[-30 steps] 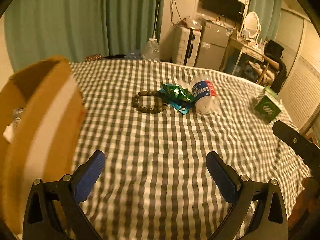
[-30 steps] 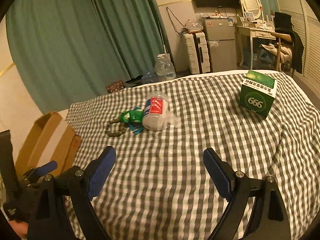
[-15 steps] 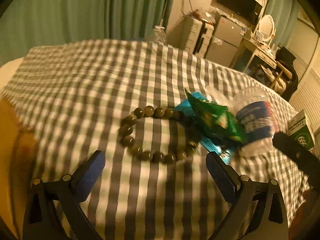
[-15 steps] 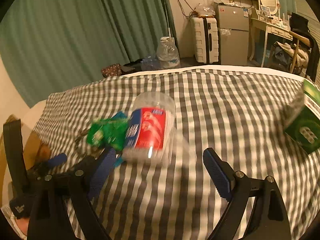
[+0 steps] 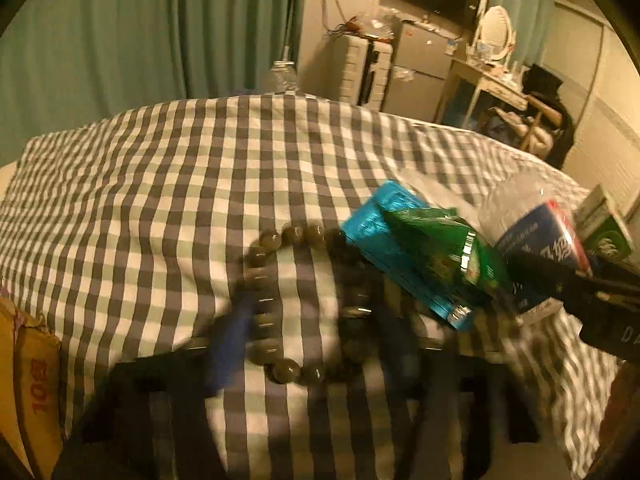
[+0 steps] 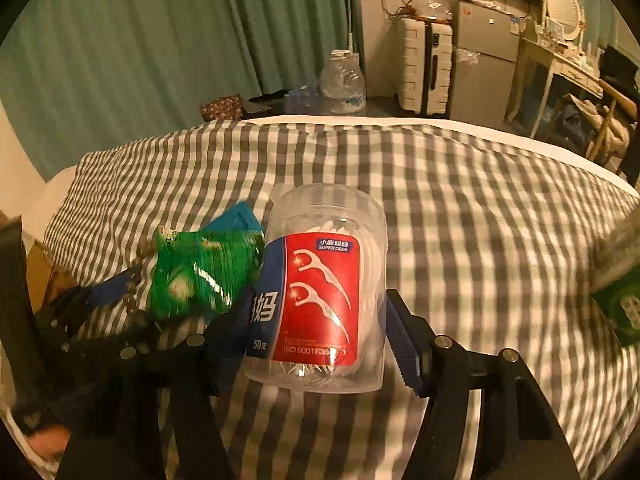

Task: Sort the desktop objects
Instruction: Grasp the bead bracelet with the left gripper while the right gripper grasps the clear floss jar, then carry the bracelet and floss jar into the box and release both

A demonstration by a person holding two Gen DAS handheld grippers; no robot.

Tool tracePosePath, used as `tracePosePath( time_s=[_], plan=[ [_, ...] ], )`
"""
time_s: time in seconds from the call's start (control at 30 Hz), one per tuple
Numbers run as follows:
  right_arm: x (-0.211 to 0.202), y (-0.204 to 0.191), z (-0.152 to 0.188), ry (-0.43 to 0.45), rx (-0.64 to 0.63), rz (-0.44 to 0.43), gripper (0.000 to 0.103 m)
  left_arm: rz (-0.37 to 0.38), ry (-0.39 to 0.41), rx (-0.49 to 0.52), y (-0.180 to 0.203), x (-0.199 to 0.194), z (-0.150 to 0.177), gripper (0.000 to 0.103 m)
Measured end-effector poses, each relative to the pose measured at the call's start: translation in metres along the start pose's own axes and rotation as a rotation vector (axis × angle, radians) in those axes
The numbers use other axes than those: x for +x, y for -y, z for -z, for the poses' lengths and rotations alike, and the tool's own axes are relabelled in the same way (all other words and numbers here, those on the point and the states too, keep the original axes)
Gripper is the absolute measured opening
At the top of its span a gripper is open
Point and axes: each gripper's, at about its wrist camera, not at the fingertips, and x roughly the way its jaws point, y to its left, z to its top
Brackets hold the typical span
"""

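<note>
A dark bead bracelet lies on the checked cloth. My left gripper is blurred with motion, and its blue fingers straddle the bracelet, narrower than before. A green snack packet lies on a blue packet next to it. A clear jar of floss picks with a red and blue label lies on its side. My right gripper has its blue fingers on either side of the jar, close to its walls. The green packet is left of the jar.
A cardboard box stands at the left edge of the cloth. A green box sits at the right. The left gripper shows at the lower left of the right wrist view. Curtains, a suitcase and a fridge are behind.
Both grippers moved forward and down onto the objects. The left fingers narrowed around the bracelet. The right fingers narrowed around the floss jar.
</note>
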Motion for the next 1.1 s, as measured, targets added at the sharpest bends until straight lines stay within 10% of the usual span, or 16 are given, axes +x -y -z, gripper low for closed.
tracePosePath(
  time_s=[0.13, 0.47, 1.1],
  plan=[
    [-0.024, 0.01, 0.03, -0.011, 0.066, -0.031, 0.063, 0.037, -0.027, -0.021, -0.006, -0.018, 0.013, 0.01],
    [-0.083, -0.005, 0.103, -0.033, 0.047, -0.037, 0.063, 0.117, -0.071, -0.05, 0.022, -0.086, 0.084, 0.011],
    [-0.203, -0.079, 0.155, 0.065, -0.062, -0.08, 0.061, 0.121, 0.134, -0.032, 0.046, -0.247, 0.122, 0.011]
  ],
)
